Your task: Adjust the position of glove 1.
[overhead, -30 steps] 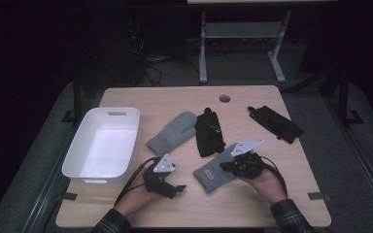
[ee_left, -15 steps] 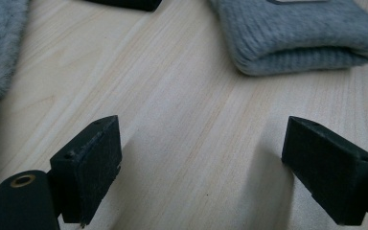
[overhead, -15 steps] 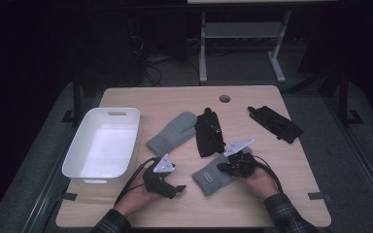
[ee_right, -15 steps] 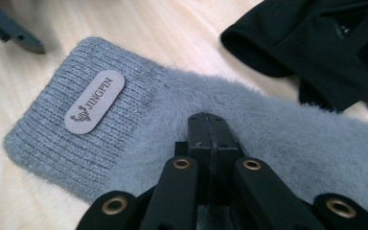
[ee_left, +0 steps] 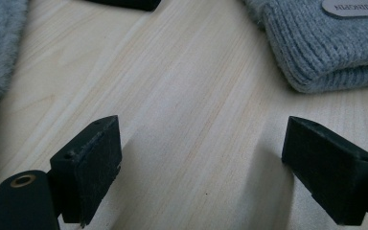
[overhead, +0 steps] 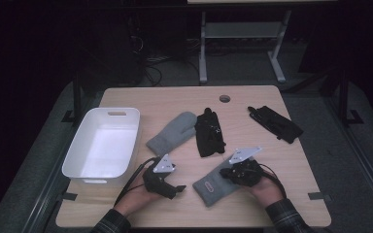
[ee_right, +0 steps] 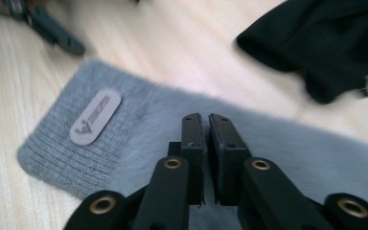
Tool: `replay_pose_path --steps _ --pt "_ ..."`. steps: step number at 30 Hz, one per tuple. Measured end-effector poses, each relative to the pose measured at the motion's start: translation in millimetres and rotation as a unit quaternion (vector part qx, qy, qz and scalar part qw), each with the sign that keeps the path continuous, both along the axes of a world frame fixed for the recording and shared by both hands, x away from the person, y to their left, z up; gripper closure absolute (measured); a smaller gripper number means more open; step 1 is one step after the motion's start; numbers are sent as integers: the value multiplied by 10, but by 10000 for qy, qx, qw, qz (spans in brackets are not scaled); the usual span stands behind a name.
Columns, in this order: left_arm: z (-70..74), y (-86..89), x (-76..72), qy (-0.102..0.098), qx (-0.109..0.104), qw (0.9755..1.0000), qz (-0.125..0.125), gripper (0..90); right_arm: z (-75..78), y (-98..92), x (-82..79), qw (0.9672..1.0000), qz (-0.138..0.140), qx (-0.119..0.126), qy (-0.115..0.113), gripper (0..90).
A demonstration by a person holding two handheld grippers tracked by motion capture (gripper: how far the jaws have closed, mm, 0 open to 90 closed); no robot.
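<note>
grey knit, that is what the right gripper [overhead: 233, 175] works on: a grey mitten [overhead: 212, 182] lying at about 5 o'clock on the wooden table [overhead: 175, 102], cuff toward the person, with a pale oval label [ee_right: 96, 116] on the ribbing. in the right gripper view the jaws stand nearly pressed together over the fleecy body of the mitten, a thin slit between them; they have just been opening a little, and whether a fold of fabric is caught between the pads i cannot tell. the gripper is held low and flat over the cloth, probably so the tips can nip the surface rather than scoop under it.

the left gripper [overhead: 172, 187] rests at 6 o'clock, near the white plastic bin [overhead: 77, 160], its jaws spread wide with bare wood between them in the left gripper view, the mitten's cuff [ee_left: 326, 48] just ahead. it looks parked there, ready to take the cuff end.

a second grey mitten [overhead: 172, 133] lies near the table's middle, thumb up toward 12, beside a black glove [overhead: 209, 132]; another black glove [overhead: 275, 123] sits apart at 2 o'clock. the pairs are split, so the work seems to be gathering or matching them, with the bin at 9 o'clock a likely place for them. a small round hole [overhead: 225, 98] marks the far edge.
</note>
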State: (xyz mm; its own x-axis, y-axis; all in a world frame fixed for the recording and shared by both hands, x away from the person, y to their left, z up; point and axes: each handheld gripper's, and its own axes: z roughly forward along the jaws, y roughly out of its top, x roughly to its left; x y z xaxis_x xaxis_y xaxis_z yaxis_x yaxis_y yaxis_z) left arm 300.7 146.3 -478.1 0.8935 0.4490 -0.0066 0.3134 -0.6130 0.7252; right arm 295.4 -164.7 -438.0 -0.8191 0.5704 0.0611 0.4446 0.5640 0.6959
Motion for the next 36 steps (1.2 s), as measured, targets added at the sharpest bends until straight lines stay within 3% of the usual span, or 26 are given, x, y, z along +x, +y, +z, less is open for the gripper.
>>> replay_pose_path --steps 4,7,11,18,26,30,36 --pt "-1 -1 -1 7 -11 10000 1 126 99 -257 -4 9989 -380 215 -142 769" --pt "1 2 1 -3 18 10000 -14 126 93 -419 -2 9978 -590 154 -251 685" --pt "1 2 1 -5 16 10000 -16 126 53 -655 -13 9953 -933 61 -266 560" --pt "3 5 -1 15 40 10000 -19 126 -96 -1090 -45 9884 -1491 159 -237 364" --pt "3 5 -1 16 39 10000 -18 126 -326 -1354 -71 9859 -1656 122 -219 152" --pt "3 5 -1 15 37 10000 -16 126 -376 -1377 -67 9853 -1666 75 -364 139" --pt "2 4 -2 13 31 10000 -14 126 -447 -1399 -51 9855 -1682 24 -230 123"
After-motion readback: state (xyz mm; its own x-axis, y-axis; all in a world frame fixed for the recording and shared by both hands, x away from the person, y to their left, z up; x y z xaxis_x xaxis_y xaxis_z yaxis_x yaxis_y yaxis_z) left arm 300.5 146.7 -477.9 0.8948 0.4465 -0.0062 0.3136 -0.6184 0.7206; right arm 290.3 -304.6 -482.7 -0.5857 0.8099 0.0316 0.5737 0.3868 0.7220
